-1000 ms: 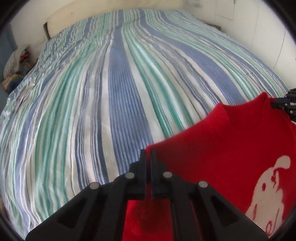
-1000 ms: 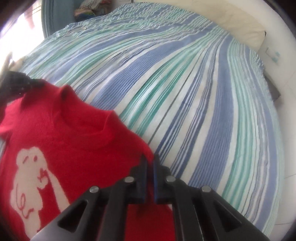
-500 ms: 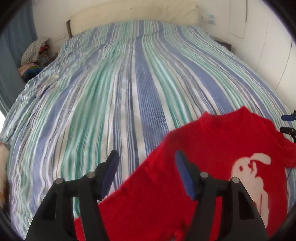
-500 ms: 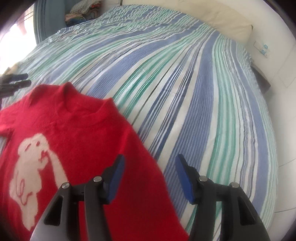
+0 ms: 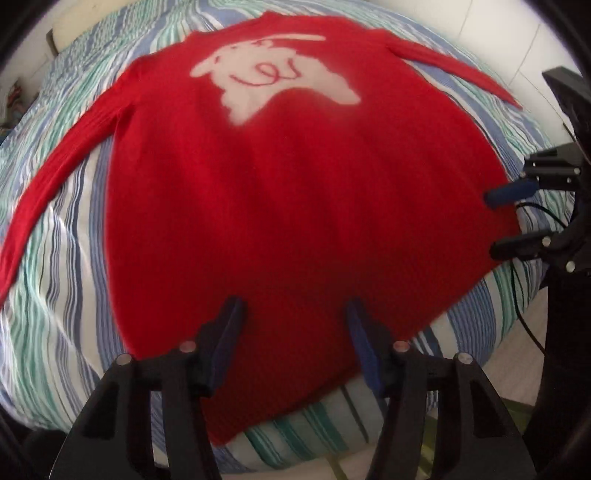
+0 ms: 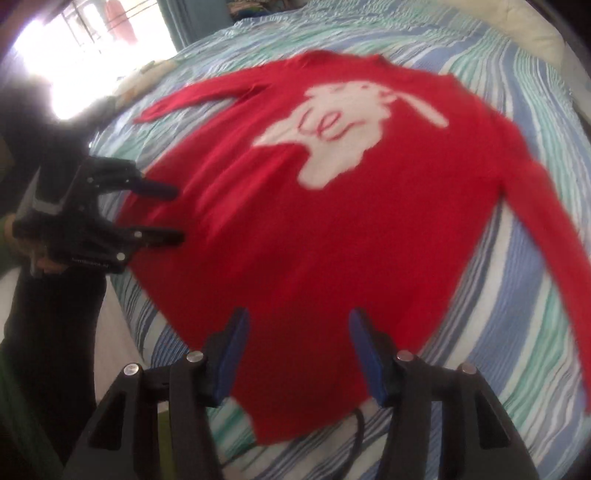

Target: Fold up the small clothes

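A red sweater (image 5: 288, 192) with a white animal figure lies spread flat on the striped bed, both sleeves out to the sides; it also shows in the right wrist view (image 6: 332, 221). My left gripper (image 5: 293, 325) is open and empty above the sweater's hem, and it also shows at the left of the right wrist view (image 6: 173, 214). My right gripper (image 6: 297, 339) is open and empty over the hem, and it shows at the right of the left wrist view (image 5: 491, 225). Both views are motion-blurred.
The bed (image 5: 55, 295) has a blue, green and white striped cover. A pillow (image 6: 532, 33) lies at the far end. A bright window (image 6: 74, 44) and a pile of clothes (image 6: 258, 7) are beyond the bed. The bed's near edge is just under the grippers.
Both grippers, shut on the sweater's shoulders a second ago, opened and let go. They have pulled back to the hem end, and the sweater now lies flat on the bed.
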Demonstrator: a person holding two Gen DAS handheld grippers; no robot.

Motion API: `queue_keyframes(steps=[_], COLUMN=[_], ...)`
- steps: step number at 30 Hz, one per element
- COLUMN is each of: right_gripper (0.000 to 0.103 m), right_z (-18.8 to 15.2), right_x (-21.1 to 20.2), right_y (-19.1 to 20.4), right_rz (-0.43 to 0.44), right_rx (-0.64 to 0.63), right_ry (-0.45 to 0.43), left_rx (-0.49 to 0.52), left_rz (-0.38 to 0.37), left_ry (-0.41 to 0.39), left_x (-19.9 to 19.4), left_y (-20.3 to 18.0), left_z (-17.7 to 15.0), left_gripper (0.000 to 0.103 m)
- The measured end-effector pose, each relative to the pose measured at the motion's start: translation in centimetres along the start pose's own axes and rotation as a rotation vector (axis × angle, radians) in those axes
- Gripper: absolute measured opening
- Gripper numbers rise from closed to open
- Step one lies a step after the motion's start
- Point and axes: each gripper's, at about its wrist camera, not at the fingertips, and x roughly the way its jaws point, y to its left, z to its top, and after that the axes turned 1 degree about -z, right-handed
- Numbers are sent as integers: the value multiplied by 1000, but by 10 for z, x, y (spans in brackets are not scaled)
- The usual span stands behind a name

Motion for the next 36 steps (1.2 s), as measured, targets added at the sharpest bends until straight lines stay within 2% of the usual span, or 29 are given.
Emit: queue_keyframes(steps=[3, 6, 7, 9, 12, 14, 16, 17, 18, 20, 22, 24, 27, 29, 31, 34, 36], right_gripper=[52, 51, 51, 51, 52, 52, 52, 52, 52, 51, 54, 61, 67, 67, 67, 67, 67], right_z=[-50, -68, -66, -54, -35, -31, -38, -45, -48, -65, -79, -83, -77, -70, -69, -70, -79], right_x=[21, 6, -5, -28, -37, -21, 6, 16, 17, 2, -19, -41, -64, -65, -64, -54, -51], right_y=[21, 27, 27, 23, 15, 8, 2, -1, -5, -1, 1, -6, -23, -40, -56, -68, -76], right_rz=[18, 2, -14, -46, -38, -31, -29, -20, -10, -18, -102, -177, -295, -356, -376, -405, -403], right_rx=[34, 42, 51, 82, 156, 215, 262, 293, 314, 322, 326, 366, 428, 473, 514, 555, 586], right_ry=[104, 115, 84, -22, -144, -161, -109, -70, -73, -145, -248, -356, -484, -488, -495, -472, -450], left_rx=[-20, -70, -92, -145, -214, -231, -228, -227, -227, -238, -261, -313, -406, -446, -452, -442, -435], left_rz=[-4, -17, -14, -7, -15, -17, 12, 16, 7, -7, 9, 34, 28, 51, 109, 163, 149], left_ry=[6, -66, -106, -171, -173, -133, -86, -89, -111, -174, -255, -332, -359, -380, -380, -303, -266], left_x=[-16, -40, -48, -54, -39, -21, -8, -8, -11, -24, -39, -52, -56, -54, -45, -25, -16], left_y=[-3, 2, 5, 15, 26, 26, 21, 18, 15, 13, 17, 28, 52, 63, 68, 70, 68], left_z=[-9, -2, 3, 16, 32, 32, 17, 10, 3, -2, 1, 8, 20, 20, 16, 7, 7], left_gripper=[60, 63, 72, 83, 83, 83, 82, 82, 82, 83, 89, 93, 93, 93, 93, 93, 93])
